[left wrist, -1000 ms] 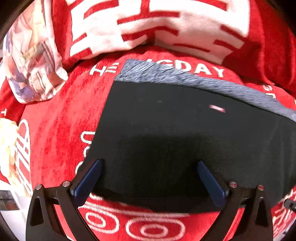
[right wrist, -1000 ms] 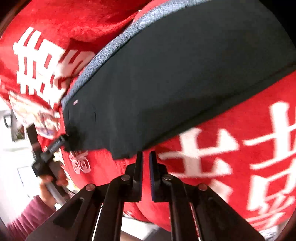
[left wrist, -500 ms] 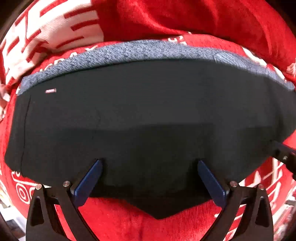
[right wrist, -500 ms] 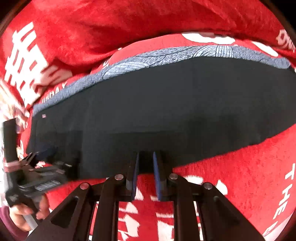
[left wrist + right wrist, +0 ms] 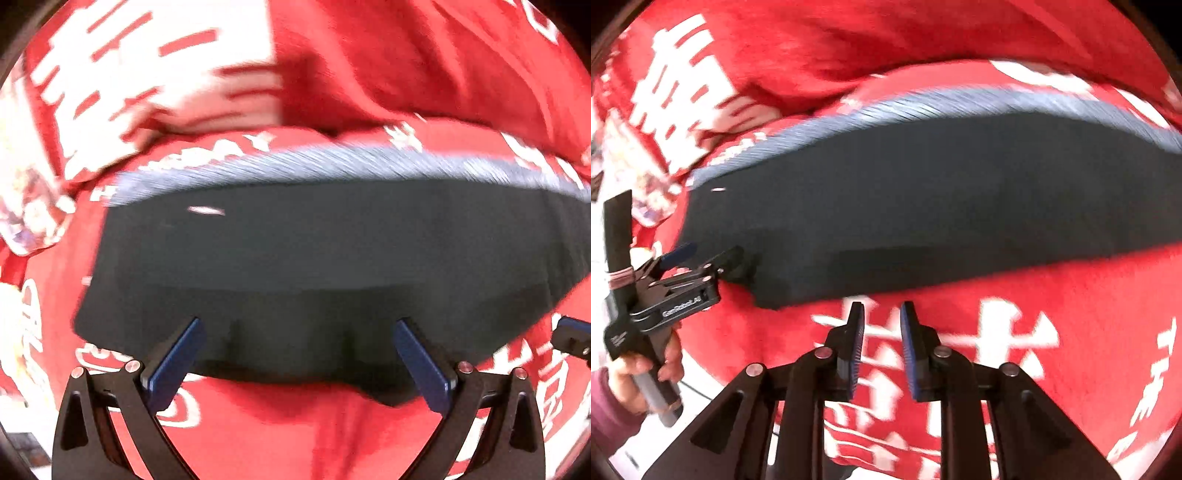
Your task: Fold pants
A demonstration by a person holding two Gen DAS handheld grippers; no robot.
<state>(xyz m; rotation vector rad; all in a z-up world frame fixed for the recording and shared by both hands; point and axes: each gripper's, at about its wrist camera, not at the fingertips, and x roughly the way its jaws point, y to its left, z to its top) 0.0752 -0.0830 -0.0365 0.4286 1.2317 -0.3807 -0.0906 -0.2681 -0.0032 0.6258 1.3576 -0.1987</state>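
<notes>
The dark pants [image 5: 325, 258] lie flat on a red blanket, with a grey patterned waistband [image 5: 332, 162] along the far edge. My left gripper [image 5: 295, 354] is open wide, its blue fingers over the pants' near edge, nothing between them. In the right wrist view the pants [image 5: 923, 206] stretch across the middle. My right gripper [image 5: 882, 347] is slightly open and empty, just in front of the pants' near edge. The left gripper [image 5: 713, 264] shows at the pants' left corner, held by a hand.
A red blanket with white lettering [image 5: 1052, 332] covers the surface. A bunched red and white fold [image 5: 155, 81] lies behind the pants. A patterned pillow [image 5: 29, 206] lies at the far left. White floor [image 5: 598, 280] shows at the left edge.
My right gripper's fingers have parted a little and it has pulled back from the pants' edge. My left gripper swung along the pants' near edge; it stays open.
</notes>
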